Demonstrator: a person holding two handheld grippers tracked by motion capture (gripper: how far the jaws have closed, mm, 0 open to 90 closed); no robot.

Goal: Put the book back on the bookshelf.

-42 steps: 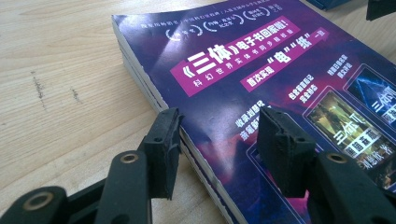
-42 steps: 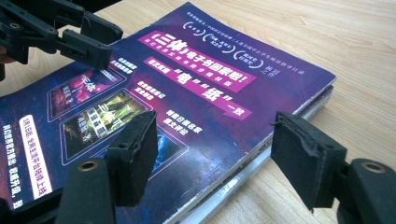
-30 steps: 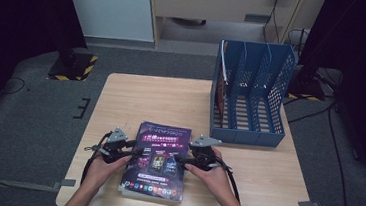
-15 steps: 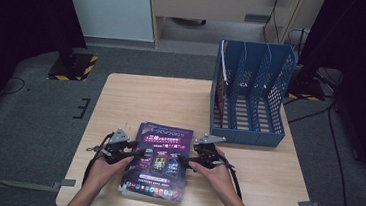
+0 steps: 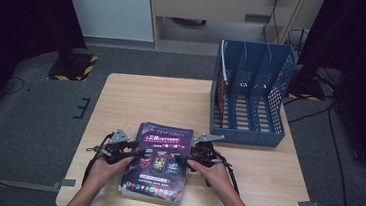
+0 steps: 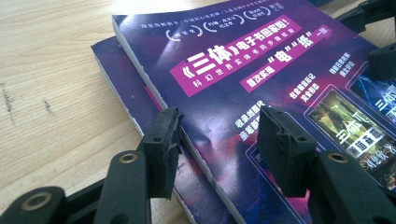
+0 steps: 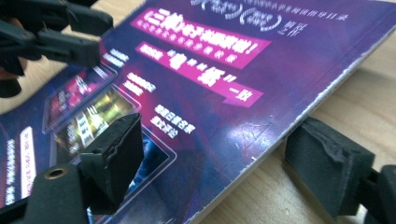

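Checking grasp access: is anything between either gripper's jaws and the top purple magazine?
Nothing visible. The left gripper and right gripper each straddle an edge of the top purple magazine, jaws open, on the wooden table.

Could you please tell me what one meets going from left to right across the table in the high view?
Left tongs → purple books → right tongs → blue file rack.
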